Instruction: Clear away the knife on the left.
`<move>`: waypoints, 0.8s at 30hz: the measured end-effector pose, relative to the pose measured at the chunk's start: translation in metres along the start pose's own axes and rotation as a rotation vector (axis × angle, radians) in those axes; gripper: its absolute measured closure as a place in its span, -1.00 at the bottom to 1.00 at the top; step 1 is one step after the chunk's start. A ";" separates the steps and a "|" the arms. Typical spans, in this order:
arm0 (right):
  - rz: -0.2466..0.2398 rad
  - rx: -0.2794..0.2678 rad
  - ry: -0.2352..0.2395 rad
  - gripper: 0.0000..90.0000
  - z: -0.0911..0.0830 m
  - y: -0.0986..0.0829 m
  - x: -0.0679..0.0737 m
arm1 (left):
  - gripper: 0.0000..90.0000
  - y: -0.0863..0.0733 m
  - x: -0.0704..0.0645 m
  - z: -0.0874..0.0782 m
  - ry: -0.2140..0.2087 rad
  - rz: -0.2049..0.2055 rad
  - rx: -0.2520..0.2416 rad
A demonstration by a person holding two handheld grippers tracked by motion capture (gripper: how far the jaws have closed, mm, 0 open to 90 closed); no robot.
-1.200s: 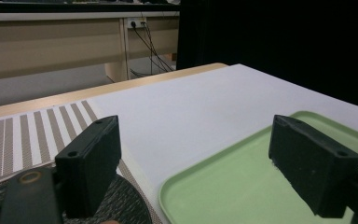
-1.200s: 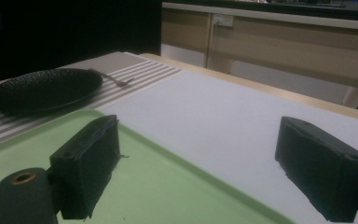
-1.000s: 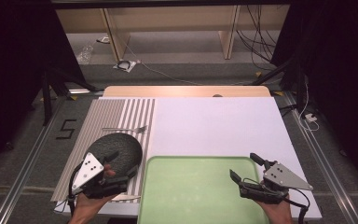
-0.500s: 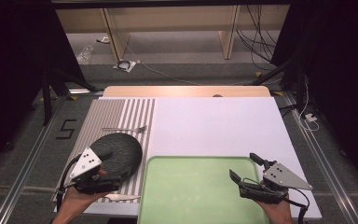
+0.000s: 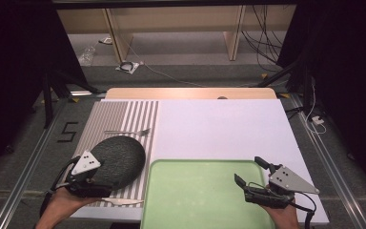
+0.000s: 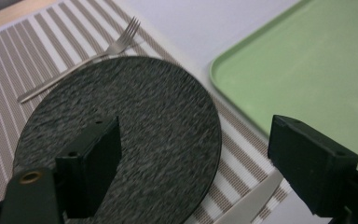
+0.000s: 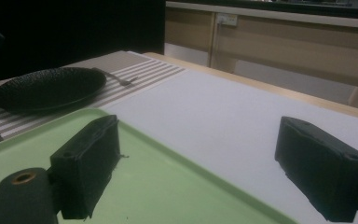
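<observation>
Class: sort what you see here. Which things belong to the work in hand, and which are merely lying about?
In hand:
left tongs, open
round black textured plate

Lying about:
silver metal fork
silver table knife
pale green plastic tray
striped placemat

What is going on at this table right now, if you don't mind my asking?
A person works with a two-jaw gripper in each hand. The left gripper, jaws open, hovers at the near edge of a black plate on a striped placemat, with a fork beyond the plate and a knife in front of it. The right gripper, also open and holding nothing, waits over the right part of an empty green tray.
</observation>
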State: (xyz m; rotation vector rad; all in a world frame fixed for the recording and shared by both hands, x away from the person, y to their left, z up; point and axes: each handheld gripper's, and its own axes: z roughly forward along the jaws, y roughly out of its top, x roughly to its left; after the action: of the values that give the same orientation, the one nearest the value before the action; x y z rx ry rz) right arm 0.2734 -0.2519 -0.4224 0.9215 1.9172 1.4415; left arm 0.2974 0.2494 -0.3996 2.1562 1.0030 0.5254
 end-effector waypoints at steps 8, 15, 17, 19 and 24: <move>0.000 0.002 0.004 -0.67 0.000 0.000 0.000 | -0.57 -0.006 0.007 0.000 0.002 0.023 0.123; -0.003 0.007 0.010 -0.67 0.001 0.000 0.001 | -0.55 -0.011 0.012 0.001 -0.008 0.041 0.196; -0.002 0.004 0.010 -0.67 0.001 -0.001 0.001 | -0.54 -0.013 0.014 0.001 -0.007 0.035 0.216; -0.002 0.004 0.010 -0.67 0.001 0.000 0.001 | -0.54 -0.014 0.016 0.000 -0.007 0.035 0.225; -0.005 0.010 0.012 -0.67 0.002 0.000 0.001 | -0.53 -0.019 0.020 0.002 -0.018 0.030 0.278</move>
State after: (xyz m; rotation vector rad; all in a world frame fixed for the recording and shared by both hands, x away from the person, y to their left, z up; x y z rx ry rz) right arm 0.2737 -0.2501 -0.4233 0.9140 1.9354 1.4396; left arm 0.3018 0.2733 -0.4139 2.4190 1.0886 0.3988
